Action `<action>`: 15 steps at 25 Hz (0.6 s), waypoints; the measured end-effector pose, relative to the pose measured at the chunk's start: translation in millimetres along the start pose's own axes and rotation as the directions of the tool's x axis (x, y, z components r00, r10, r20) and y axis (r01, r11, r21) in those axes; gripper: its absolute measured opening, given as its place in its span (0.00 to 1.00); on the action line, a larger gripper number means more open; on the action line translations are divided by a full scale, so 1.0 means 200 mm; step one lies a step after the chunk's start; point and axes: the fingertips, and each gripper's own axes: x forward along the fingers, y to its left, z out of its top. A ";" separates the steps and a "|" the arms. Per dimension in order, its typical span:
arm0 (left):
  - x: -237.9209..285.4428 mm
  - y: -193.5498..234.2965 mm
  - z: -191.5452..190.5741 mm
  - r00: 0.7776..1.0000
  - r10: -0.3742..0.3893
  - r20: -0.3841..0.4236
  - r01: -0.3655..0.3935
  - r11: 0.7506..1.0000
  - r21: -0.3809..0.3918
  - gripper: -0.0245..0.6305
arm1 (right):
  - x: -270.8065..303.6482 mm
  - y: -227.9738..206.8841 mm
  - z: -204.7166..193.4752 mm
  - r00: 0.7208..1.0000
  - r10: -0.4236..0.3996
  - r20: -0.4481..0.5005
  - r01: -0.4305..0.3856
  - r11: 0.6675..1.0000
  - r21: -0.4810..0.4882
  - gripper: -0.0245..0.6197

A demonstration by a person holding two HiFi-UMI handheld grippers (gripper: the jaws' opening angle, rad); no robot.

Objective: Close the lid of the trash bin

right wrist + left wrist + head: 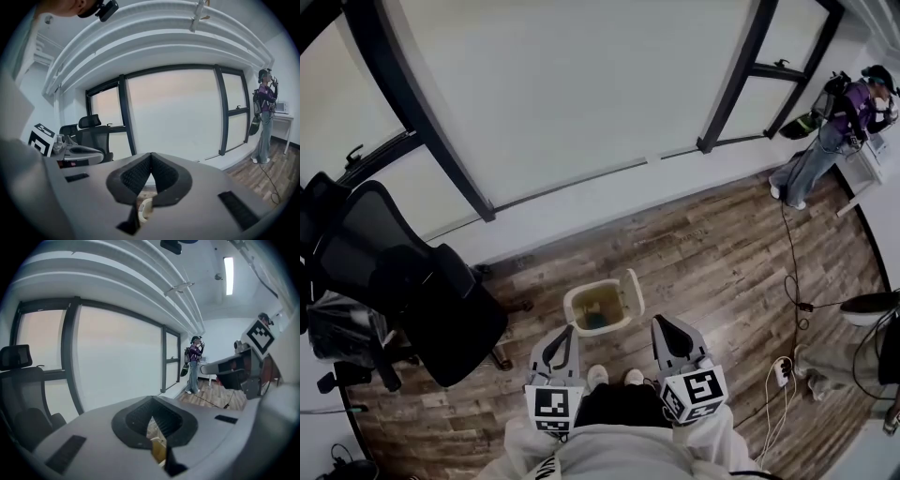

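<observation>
- Head view showed the trash bin (598,309) on the wooden floor (722,244), its lid (633,284) raised (standing at the right rim).
- Left gripper (566,334) and right gripper (662,324) hung near it, both with jaws pressed together, holding nothing.

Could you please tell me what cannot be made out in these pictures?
- Contents of the trash bin: too small and dim in the head view to identify.
- The trash bin in both gripper views: only a sliver shows below the shut fingers, which block the rest.
- The lid hinge: too small in the head view.
- Hands holding the left gripper and right gripper: hidden under the marker cubes, head view.
</observation>
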 end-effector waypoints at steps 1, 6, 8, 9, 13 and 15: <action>0.03 0.00 -0.01 1.000 -0.001 -0.004 0.001 1.000 0.000 0.05 | 0.02 -0.03 -0.01 1.000 -0.002 -0.004 0.002 1.000 0.005 0.07; 0.19 0.02 -0.07 0.999 0.026 -0.027 -0.026 1.000 0.007 0.05 | 0.16 -0.14 -0.06 1.000 0.018 -0.023 -0.018 1.000 0.021 0.07; 0.26 0.04 -0.09 0.999 0.040 -0.032 -0.040 0.999 0.004 0.05 | 0.23 -0.19 -0.09 0.999 0.026 -0.034 -0.025 0.999 0.022 0.07; 0.30 0.05 -0.10 0.998 0.045 -0.034 -0.045 0.999 -0.001 0.05 | 0.27 -0.21 -0.11 0.999 0.027 -0.040 -0.026 0.999 0.022 0.07; 0.44 0.06 -0.19 0.997 0.052 -0.058 -0.052 0.999 -0.008 0.05 | 0.42 -0.31 -0.23 0.997 0.032 -0.065 -0.029 0.999 0.046 0.07; 0.51 0.05 -0.24 0.996 0.052 -0.072 -0.052 0.999 -0.009 0.05 | 0.48 -0.35 -0.30 0.996 0.037 -0.082 -0.033 0.998 0.055 0.07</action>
